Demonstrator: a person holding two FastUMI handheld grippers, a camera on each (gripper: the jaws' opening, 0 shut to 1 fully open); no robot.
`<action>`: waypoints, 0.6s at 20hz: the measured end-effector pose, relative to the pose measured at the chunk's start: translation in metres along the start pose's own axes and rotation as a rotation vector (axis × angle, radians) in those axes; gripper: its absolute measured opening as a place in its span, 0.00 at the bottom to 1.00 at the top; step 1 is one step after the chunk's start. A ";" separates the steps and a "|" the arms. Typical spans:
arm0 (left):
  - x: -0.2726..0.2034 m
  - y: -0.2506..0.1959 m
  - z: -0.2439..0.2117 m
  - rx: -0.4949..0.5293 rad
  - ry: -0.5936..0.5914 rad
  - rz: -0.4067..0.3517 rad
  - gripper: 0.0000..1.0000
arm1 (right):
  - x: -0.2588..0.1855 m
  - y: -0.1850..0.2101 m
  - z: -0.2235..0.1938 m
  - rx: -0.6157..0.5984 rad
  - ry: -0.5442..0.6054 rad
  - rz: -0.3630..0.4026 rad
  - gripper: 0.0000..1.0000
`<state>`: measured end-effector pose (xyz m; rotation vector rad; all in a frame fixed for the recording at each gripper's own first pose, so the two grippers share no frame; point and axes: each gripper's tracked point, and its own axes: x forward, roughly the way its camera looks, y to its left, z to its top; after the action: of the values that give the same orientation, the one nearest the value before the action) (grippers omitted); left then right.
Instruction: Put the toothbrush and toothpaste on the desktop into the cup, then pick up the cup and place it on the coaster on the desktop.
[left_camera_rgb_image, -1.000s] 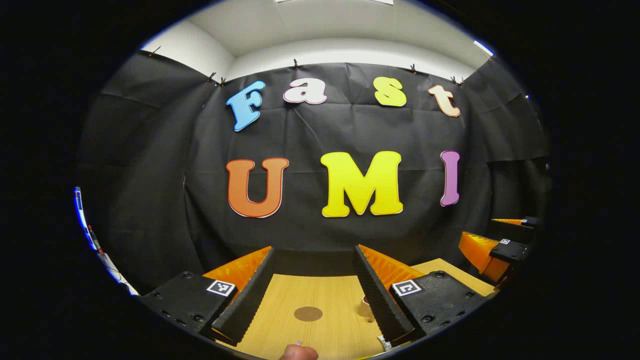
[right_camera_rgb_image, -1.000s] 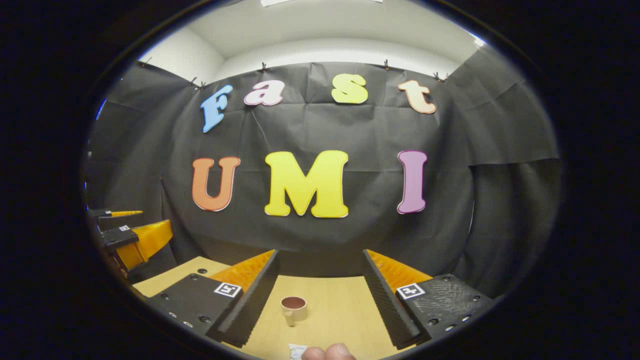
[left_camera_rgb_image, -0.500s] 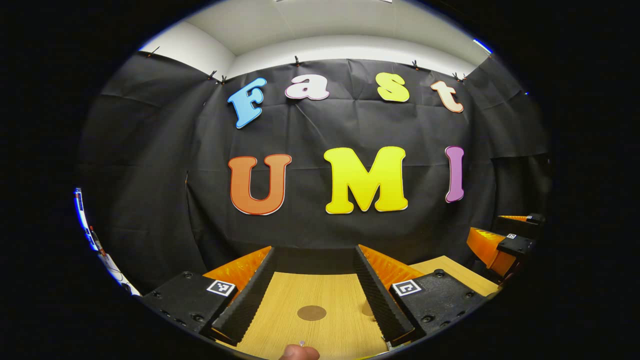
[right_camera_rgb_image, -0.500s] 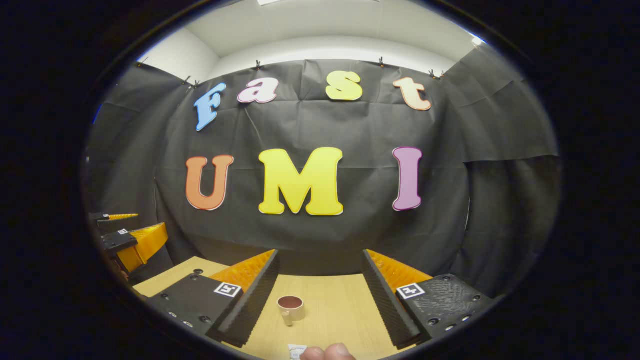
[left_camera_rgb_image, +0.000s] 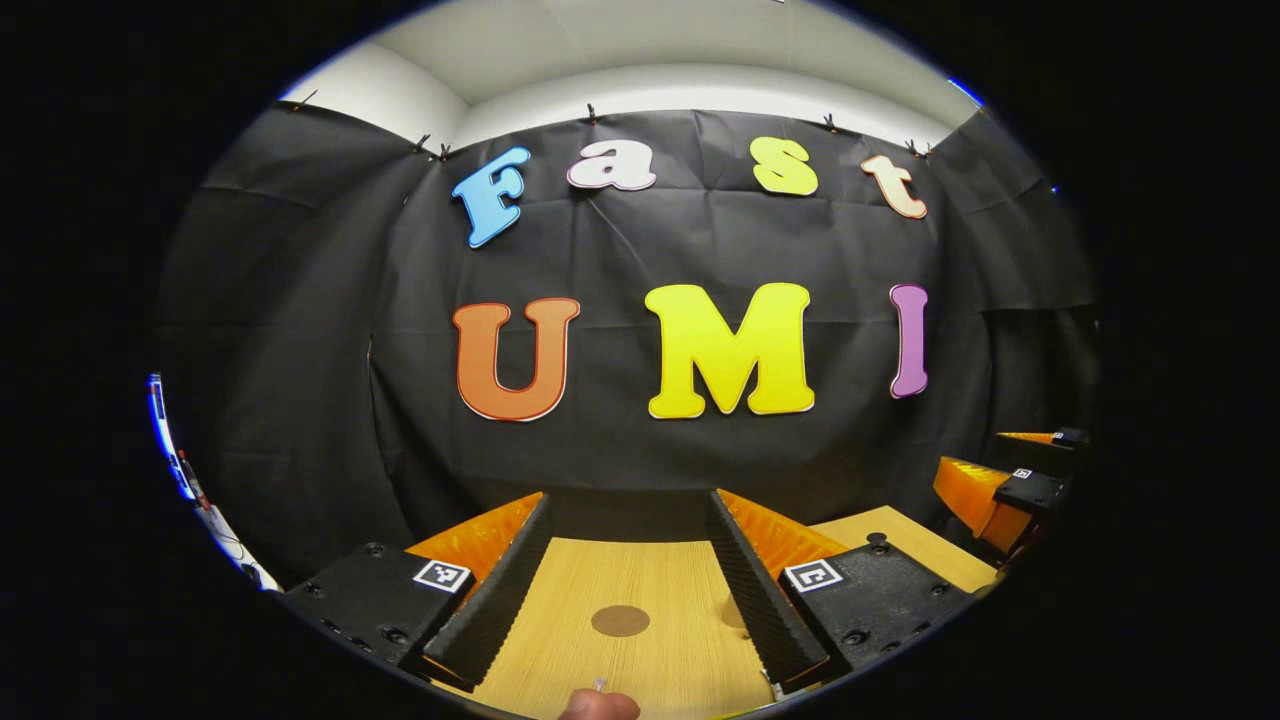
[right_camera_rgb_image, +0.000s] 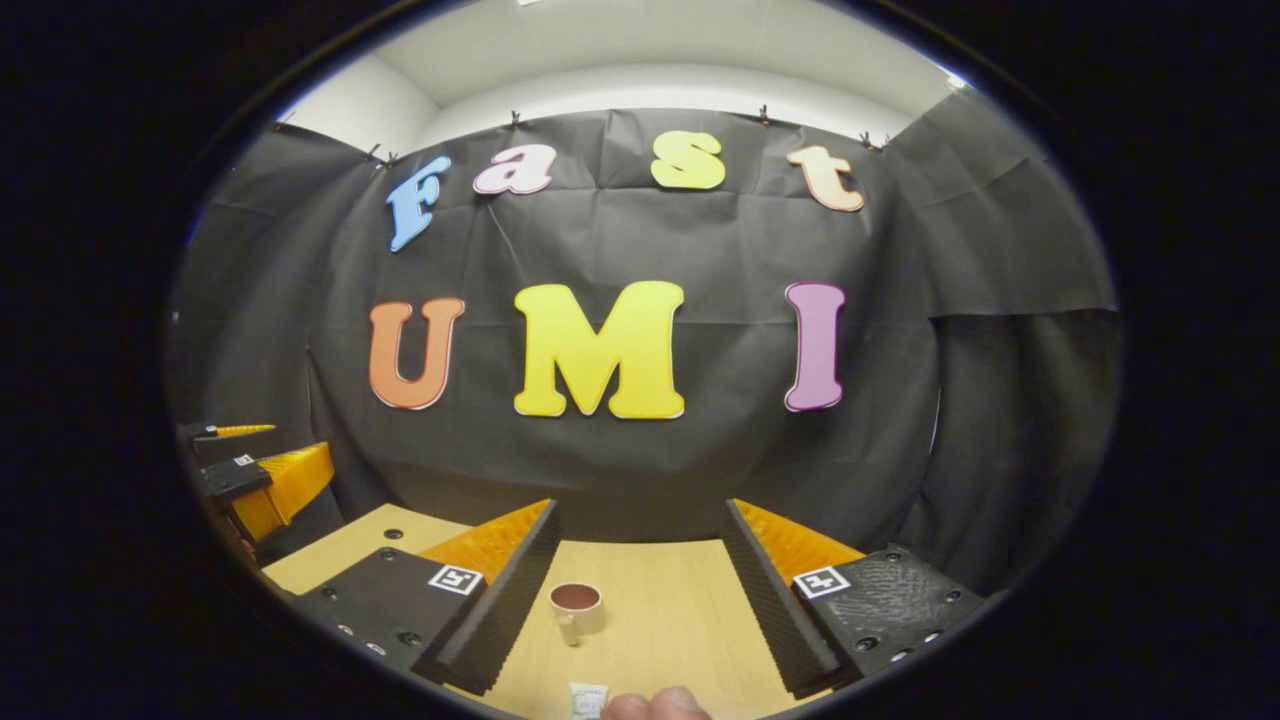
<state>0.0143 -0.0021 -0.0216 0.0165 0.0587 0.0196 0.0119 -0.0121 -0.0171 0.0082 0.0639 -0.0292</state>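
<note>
both tools spread wide and empty above the worktop (right_camera_rgb_image: 680, 610).
cup (right_camera_rgb_image: 576, 606) stands ahead of the right tool (right_camera_rgb_image: 640, 590), coaster (left_camera_rgb_image: 620, 621) ahead of the left tool (left_camera_rgb_image: 625, 590); a careless low reach for the white item (right_camera_rgb_image: 588, 698) could tip the cup.

I can't read any text: just square black-and-white marker tags (left_camera_rgb_image: 442, 575) on my gripper blocks, plus a small white packet (right_camera_rgb_image: 588, 699) with print too tiny.
</note>
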 end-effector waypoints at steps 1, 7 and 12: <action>0.000 -0.001 -0.003 0.002 0.007 -0.003 0.98 | 0.001 -0.001 -0.003 -0.001 0.008 0.003 0.96; 0.002 -0.002 -0.031 0.008 0.078 -0.017 0.98 | 0.011 0.004 -0.040 -0.021 0.133 0.047 0.96; -0.005 0.000 -0.059 0.020 0.157 -0.031 0.98 | 0.012 0.017 -0.118 0.005 0.453 0.102 0.96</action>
<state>0.0060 -0.0008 -0.0800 0.0337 0.2163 -0.0111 0.0166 0.0056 -0.1358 0.0229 0.5165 0.0750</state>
